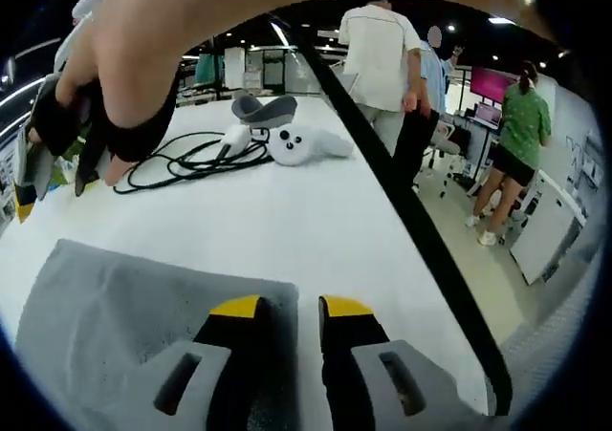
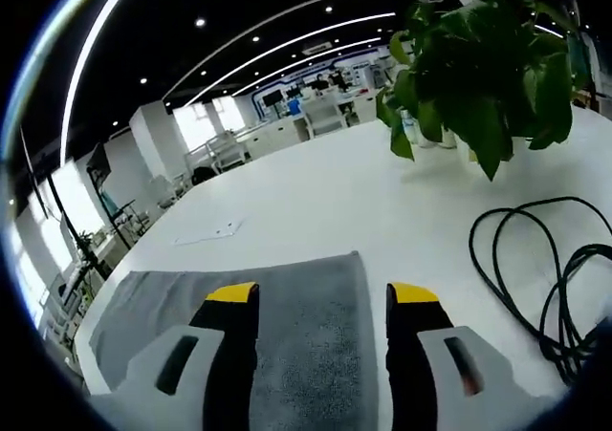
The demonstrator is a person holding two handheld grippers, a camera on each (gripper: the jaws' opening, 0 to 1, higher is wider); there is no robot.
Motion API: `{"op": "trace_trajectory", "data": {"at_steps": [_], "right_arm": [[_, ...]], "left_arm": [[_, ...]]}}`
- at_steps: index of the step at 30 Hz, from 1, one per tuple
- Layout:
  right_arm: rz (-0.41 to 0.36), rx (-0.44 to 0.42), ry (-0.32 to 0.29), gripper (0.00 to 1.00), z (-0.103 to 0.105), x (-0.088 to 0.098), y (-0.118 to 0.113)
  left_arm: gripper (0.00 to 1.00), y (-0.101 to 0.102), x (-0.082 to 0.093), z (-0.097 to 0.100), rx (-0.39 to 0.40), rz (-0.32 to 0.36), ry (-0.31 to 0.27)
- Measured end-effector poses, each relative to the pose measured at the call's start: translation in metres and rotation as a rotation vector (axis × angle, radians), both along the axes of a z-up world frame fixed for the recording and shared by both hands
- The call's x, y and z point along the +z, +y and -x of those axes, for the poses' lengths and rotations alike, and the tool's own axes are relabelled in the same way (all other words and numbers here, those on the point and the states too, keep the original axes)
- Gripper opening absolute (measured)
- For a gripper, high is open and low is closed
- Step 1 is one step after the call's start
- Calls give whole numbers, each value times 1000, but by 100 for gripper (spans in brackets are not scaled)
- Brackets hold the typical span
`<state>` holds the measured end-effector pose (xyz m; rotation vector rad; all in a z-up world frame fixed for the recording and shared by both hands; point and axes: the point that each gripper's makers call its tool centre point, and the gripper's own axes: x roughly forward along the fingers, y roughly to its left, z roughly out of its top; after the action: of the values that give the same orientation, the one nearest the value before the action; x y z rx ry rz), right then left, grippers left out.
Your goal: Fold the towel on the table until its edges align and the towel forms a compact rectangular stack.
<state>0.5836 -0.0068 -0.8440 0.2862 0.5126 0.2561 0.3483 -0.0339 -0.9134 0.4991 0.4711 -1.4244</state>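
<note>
The grey towel (image 1: 115,326) lies flat on the white table (image 1: 287,221). My left gripper (image 1: 292,309) hovers low over the towel's right edge, its yellow-tipped jaws a narrow gap apart with nothing seen pinched between them. In the right gripper view the towel (image 2: 306,335) spreads out under my right gripper (image 2: 322,299). That gripper stands wide open above the cloth, its jaws straddling the towel's far right corner. A gloved hand (image 1: 115,77) reaches in at the upper left of the left gripper view.
A black cable (image 1: 191,159), a white controller (image 1: 296,144) and a grey object (image 1: 263,109) lie farther along the table. A black strap (image 1: 411,221) crosses the left gripper view. A potted plant (image 2: 488,68), coiled cable (image 2: 535,269) and a paper sheet (image 2: 206,232) sit beyond the towel. People (image 1: 382,58) stand beside the table.
</note>
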Motion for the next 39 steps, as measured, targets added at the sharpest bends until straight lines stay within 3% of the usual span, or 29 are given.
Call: {"op": "trace_trajectory", "data": {"at_steps": [5,7,12,17,21,23,25,30,33,38,39], "right_arm": [[23,14,12,53,-8,-12,3],[45,20,26,52,-12,-20,-1],[49,3,30,52,-20,-29,-6],[61,11,53,50,-22,-40,-4],[77,13,63,48,-27,-47,-3],[136,35,63,48,-31,-53,-4],[177,29,55,45,-37,-55,-6],[178,-14,33,36,-50,-55,-12],[241,-7,46,31,-56,-63,-14],[363,94,2,18,-59,-66,-9],[351,109,-4,14,-58,-66,-4]], "left_arm": [[17,-3,1,-1,15,9,1],[9,-3,1,-5,28,3,-23],[5,-4,3,-1,6,-6,-49],[4,-3,3,-4,6,6,-1],[4,-3,2,-3,-6,8,-2],[4,-3,2,-3,-6,9,-3],[4,-3,2,-2,-10,10,-6],[4,-3,2,-2,-26,5,-33],[4,-3,1,-2,-32,11,-28],[4,-3,2,-2,-32,13,-34],[4,-4,2,-2,-34,14,-36]]}}
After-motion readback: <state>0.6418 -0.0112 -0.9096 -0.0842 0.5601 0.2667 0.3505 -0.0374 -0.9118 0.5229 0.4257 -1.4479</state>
